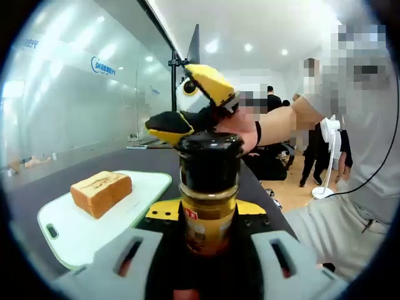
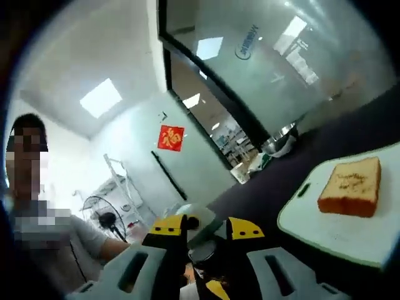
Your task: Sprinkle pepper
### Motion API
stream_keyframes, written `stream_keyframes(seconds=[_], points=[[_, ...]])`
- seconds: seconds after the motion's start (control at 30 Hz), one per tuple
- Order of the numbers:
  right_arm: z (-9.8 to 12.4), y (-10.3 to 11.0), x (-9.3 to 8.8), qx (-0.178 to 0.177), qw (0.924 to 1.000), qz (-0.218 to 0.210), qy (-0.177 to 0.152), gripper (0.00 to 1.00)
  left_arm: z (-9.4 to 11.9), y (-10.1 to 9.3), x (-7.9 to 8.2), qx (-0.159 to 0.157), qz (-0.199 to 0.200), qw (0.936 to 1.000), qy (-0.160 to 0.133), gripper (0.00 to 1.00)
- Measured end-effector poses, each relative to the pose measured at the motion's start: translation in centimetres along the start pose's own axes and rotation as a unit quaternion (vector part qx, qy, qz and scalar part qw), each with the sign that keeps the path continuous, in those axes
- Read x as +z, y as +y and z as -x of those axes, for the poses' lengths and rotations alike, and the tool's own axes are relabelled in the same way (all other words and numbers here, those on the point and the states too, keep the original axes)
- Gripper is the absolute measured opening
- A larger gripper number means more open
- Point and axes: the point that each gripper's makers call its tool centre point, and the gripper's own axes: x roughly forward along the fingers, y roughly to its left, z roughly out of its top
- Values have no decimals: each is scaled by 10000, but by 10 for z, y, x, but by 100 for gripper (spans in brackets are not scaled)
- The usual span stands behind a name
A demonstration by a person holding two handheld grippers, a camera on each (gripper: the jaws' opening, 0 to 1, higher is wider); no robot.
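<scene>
The left gripper clamps the pepper jar at its lower body, which leaves the black cap free for access. The jar stands upright, long axis vertical, cap pointing up, just beside the white cutting board on the dark worktop. The right gripper closes on the cap from above (in the right gripper view its jaws sit tight around the cap), apparently to twist it off while the left steadies the jar. A toast slice lies flat on the board, the likely target for sprinkling. The jar must still be tipped toward it.
</scene>
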Motion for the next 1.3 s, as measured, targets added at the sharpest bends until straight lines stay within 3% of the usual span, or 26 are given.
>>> stream_keyframes(seconds=[0.03, 0.07, 0.13, 0.2, 0.27, 0.33, 0.5, 0.6, 0.67, 0.83, 1.3], points=[[0, 2, -2, -47, 9974, 722, 68, 39, 0, 0, 0, -2, -3, 10000, 0, 20], [2, -1, -3, -44, 9899, 1417, 77, 46, -1, 0, 0, -4, 0, 10000, -1, 20], [6, 1, -23, 69, 9768, 2084, 489, 49, -1, -1, 1, -7, 10, 10000, -6, 20], [6, 4, -29, 136, 9586, 2819, 380, 48, 0, -1, 1, -12, 5, 10000, -8, 20], [5, -7, -40, -64, 9535, 2958, 575, 44, -1, -2, 1, -19, 9, 10000, -11, 20], [2, -10, -44, -47, 9520, 3009, 556, 38, 0, 0, 1, -30, 13, 10000, -12, 20], [3, -12, -42, -39, 9414, 3334, 503, 25, 2, -1, 2, -35, 13, 10000, -14, 20], [1, -12, -40, 58, 9439, 3267, 487, 24, 2, -1, 3, -32, 12, 10000, -15, 20], [1, -14, -39, 66, 9551, 2930, 438, 24, 3, -1, 2, -25, 11, 10000, -8, 20], [-3, -20, -39, -84, 9671, 2496, 493, 23, 5, 1, 2, -20, 56, 10000, 16, 20], [-5, -16, -41, -48, 9861, 1571, 543, 25, 5, 1, 2, 20, 69, 10000, 33, 20]])
